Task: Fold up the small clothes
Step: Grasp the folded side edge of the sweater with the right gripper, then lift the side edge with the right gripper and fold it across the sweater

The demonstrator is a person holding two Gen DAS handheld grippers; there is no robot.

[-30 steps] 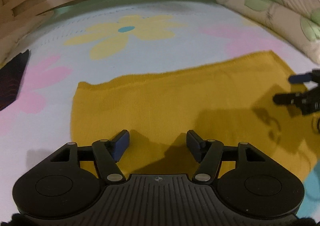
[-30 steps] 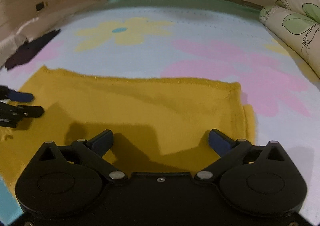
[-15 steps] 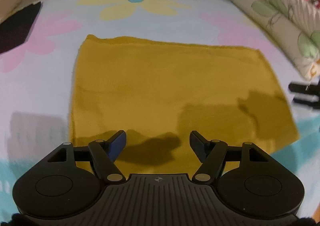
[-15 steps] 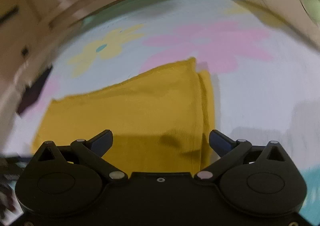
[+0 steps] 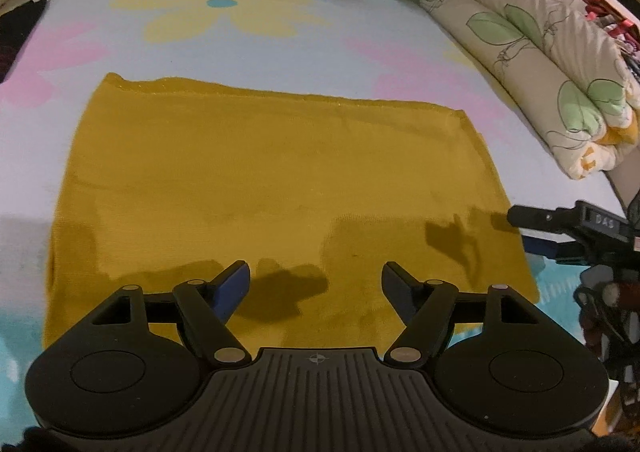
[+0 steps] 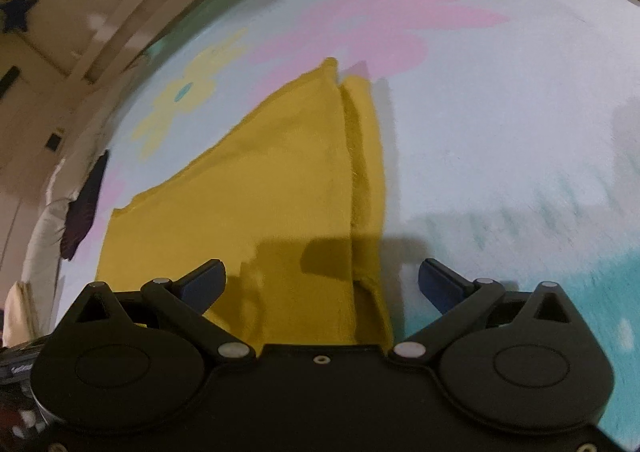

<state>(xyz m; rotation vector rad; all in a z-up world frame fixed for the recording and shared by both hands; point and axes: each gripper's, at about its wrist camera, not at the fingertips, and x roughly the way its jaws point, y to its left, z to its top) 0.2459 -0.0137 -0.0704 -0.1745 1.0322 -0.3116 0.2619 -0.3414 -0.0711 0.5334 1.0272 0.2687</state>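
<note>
A mustard-yellow garment [image 5: 272,180] lies flat on the flowered bedsheet, folded into a wide rectangle. My left gripper [image 5: 316,280] hovers over its near edge; its jaws are opening and nothing is between them. In the right wrist view the same garment [image 6: 260,188] shows its right side, where a narrow lower layer [image 6: 368,156] sticks out past the top layer. My right gripper [image 6: 322,278] stands open above that right edge, holding nothing. From the left wrist view, the right gripper [image 5: 536,232] is seen side-on at the garment's right edge.
The bedsheet [image 5: 248,48] carries yellow and pink flower prints. A rolled quilt with green leaves [image 5: 540,64] lies along the right side. A dark garment [image 6: 84,208] lies at the far left, near the wooden bed frame [image 6: 120,12].
Both grippers have pulled back from the garment and rolled. The left one's jaws stand a little wider. The right gripper has shifted to the garment's right edge.
</note>
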